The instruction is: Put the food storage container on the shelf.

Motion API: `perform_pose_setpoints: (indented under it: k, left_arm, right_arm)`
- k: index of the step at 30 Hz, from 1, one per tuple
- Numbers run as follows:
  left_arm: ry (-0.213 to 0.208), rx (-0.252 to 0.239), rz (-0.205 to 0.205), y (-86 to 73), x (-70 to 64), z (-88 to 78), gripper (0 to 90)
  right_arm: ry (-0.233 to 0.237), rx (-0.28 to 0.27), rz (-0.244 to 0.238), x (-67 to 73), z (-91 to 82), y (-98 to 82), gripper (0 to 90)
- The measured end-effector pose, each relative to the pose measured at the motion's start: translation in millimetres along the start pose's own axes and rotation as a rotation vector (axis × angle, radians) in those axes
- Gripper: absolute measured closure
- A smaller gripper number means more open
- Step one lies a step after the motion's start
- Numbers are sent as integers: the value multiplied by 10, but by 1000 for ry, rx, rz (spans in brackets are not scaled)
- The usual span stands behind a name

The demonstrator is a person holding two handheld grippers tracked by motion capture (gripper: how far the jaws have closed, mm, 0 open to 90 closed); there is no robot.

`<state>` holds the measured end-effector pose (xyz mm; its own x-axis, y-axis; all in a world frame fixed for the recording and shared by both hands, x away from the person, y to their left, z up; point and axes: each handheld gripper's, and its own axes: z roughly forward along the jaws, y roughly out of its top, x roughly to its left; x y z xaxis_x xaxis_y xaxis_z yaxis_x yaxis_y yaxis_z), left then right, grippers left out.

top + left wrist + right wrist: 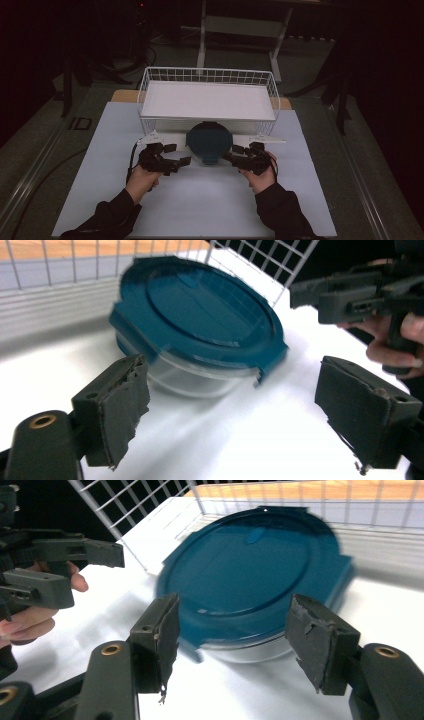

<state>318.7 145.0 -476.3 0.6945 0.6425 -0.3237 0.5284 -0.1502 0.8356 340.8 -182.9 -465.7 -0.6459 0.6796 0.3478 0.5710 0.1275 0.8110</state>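
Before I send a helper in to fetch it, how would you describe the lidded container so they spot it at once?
Find the white wire basket at the far side of the white table. Just in front of its near wall, between the left gripper and right gripper, sits the container. It is round, with a clear body under a dark teal lid with side tabs, the one coloured thing there.

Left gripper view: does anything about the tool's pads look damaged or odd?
Yes. The dark foam pads on the left tool are torn and ragged along their edges, with bits fraying off at the lower corners.
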Motion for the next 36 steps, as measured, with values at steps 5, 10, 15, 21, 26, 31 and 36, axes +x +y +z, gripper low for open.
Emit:
perform_pose_setpoints:
  k: [5, 10, 15, 21, 26, 31, 36]
  left_arm:
    - [-5, 45, 35, -55, -107, -68, 17]
    - [0, 41, 67, -101, -194, -136, 14]
    - [-5, 37, 71, -174, -246, -204, 14]
    - [-33, 13, 49, -293, -234, -249, 14]
    - [-38, 7, 52, -326, -217, -247, 14]
    - [-40, -2, 59, -341, -215, -250, 14]
    - [-36, -6, 60, -360, -211, -247, 14]
  right_arm:
    - [4, 26, -22, 166, 4, -77, 440]
    - [25, 62, -49, 315, 65, -169, 517]
    - [37, 94, -60, 394, 132, -256, 627]
    - [33, 158, -66, 411, 256, -332, 897]
    - [19, 181, -77, 417, 342, -341, 898]
    - [-7, 181, -78, 364, 417, -323, 898]
    - [-14, 185, -63, 300, 486, -311, 898]
